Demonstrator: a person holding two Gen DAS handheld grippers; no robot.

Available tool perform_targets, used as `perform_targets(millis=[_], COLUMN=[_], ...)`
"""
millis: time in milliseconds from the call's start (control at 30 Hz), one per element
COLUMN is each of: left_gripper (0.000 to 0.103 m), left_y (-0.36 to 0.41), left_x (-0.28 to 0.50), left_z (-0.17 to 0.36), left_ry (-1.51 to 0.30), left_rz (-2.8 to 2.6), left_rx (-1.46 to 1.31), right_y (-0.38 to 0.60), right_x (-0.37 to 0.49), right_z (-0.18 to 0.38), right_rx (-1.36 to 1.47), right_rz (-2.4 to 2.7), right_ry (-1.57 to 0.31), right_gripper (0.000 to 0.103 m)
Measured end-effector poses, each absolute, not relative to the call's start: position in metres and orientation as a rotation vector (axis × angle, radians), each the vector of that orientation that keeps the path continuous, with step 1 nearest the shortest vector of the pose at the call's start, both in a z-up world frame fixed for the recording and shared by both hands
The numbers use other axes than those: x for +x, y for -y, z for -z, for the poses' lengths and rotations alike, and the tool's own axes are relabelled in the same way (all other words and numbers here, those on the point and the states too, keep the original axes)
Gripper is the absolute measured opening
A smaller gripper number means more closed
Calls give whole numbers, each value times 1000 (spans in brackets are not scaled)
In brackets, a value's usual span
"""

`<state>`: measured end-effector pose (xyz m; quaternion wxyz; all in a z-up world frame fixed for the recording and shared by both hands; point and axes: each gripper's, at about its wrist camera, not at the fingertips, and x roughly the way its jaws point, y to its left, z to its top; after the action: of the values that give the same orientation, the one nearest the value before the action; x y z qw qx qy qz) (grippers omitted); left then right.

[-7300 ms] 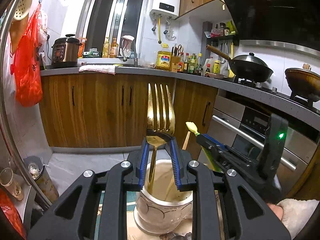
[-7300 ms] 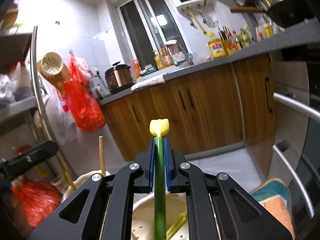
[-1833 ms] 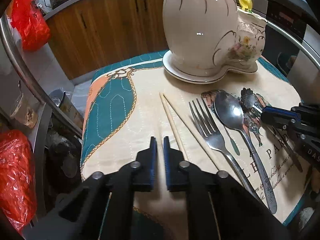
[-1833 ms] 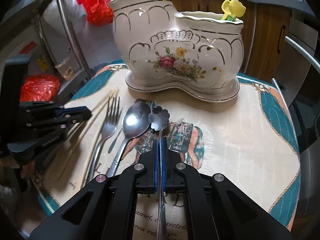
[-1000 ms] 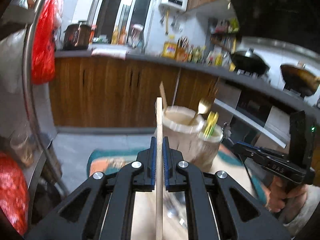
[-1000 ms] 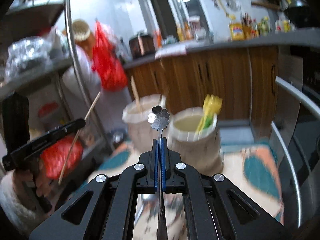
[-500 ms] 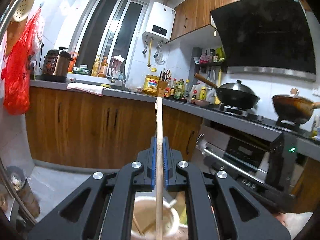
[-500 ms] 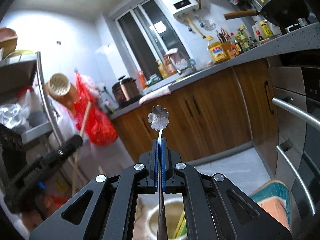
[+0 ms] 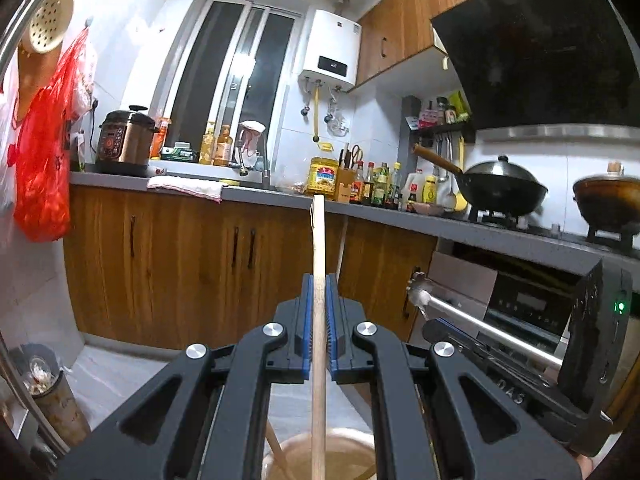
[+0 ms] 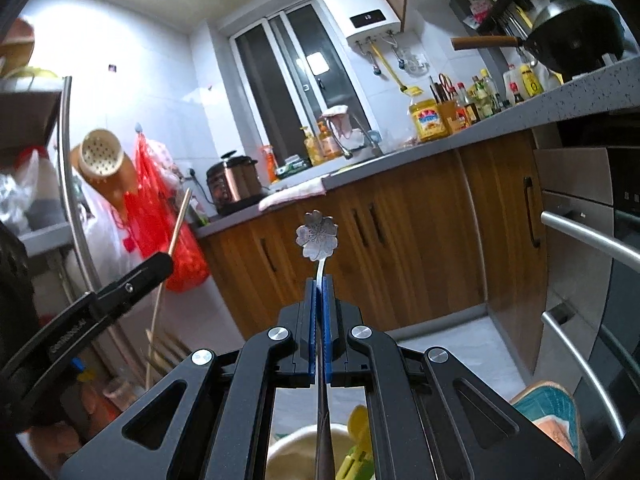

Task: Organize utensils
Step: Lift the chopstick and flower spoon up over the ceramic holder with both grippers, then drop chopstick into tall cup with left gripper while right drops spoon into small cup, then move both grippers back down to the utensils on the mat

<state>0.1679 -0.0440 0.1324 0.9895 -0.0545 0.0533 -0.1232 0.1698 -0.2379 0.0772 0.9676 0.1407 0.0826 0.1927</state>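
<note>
My left gripper point(image 9: 319, 280) is shut on a wooden chopstick point(image 9: 318, 232) that stands upright. Its lower end reaches down into the cream ceramic holder point(image 9: 348, 439) at the bottom edge, where another chopstick point(image 9: 275, 446) leans. My right gripper point(image 10: 319, 280) is shut on a thin metal spoon with a flower-shaped end point(image 10: 317, 241), held upright over the holder's second compartment point(image 10: 286, 442), which contains yellow-green utensils point(image 10: 358, 426). Each wrist view shows the other gripper: the right gripper point(image 9: 434, 326) at right, the left gripper point(image 10: 162, 264) at left with its chopstick point(image 10: 178, 220).
Wooden cabinets point(image 9: 180, 264) and a grey counter point(image 9: 256, 194) with bottles and a rice cooker point(image 9: 126, 142) run behind. An oven with a steel handle point(image 10: 588, 236) is on the right. A metal rack post point(image 10: 76, 216) and a red bag point(image 9: 44, 168) are on the left.
Both grippers have lifted their utensils off the mat and carried them over the holder. The holder has dropped to the bottom edge of both views. The jaws stayed shut.
</note>
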Motion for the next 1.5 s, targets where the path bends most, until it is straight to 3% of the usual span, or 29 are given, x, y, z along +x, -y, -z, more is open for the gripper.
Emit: perform_targets(millis=[333,667,1167,1233,1333,1367,1500], left_gripper=[6,6,6,8,23,29,39], left_y=[35,19,18,20,21,21,20], left_x=[141,106,105,105,106,105,102], left_z=[-126,-107,-86,-85,-86,-86,-89], left_ry=[-137,-283,-417,-418,-423,-420,-421], left_rz=[267,261,251,245,239,234,224], left_rx=[-65,-63,-17,-5,-4,-4,-2], right_y=[240,262,264,264,265,265,269], right_x=[149,116,112,113,115,116,115], right_z=[-67,-59,-46,-46,-44,-44,-43], right_rx=[217,195,215,220,230,231,251], right_rz=[-366,-373,-383,-384,-384,-382,-386], right_ry=[-172,-241,-352,-354,-370,-376,-386], right_gripper=[4,2,3,3,4,7,24])
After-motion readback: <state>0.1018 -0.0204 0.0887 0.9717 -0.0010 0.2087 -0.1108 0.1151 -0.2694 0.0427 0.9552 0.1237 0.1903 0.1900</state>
